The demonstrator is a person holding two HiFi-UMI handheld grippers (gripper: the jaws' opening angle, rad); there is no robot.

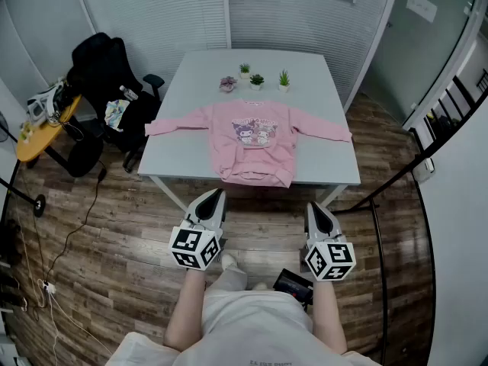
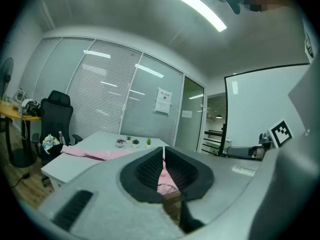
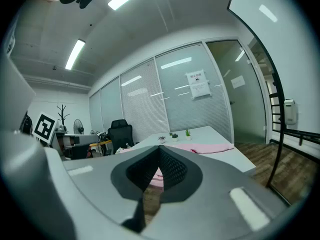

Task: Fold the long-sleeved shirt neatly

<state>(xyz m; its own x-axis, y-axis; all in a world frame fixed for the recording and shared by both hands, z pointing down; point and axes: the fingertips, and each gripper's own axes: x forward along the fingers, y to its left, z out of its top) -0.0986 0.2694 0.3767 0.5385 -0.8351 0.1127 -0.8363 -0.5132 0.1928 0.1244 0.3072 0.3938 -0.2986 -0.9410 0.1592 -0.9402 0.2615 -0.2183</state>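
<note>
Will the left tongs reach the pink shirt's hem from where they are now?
Probably not yet: the left tongs hang shut, short of the table, apart from the pink shirt. Nothing stands between; stepping closer should do.

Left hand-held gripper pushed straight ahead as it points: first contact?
Probably the pink shirt, its hem at the near edge of the white table; nothing stands between, though depth is unclear.

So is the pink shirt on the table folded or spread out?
Spread out: the shirt lies front up on the table, with both sleeves stretched out sideways.
</note>
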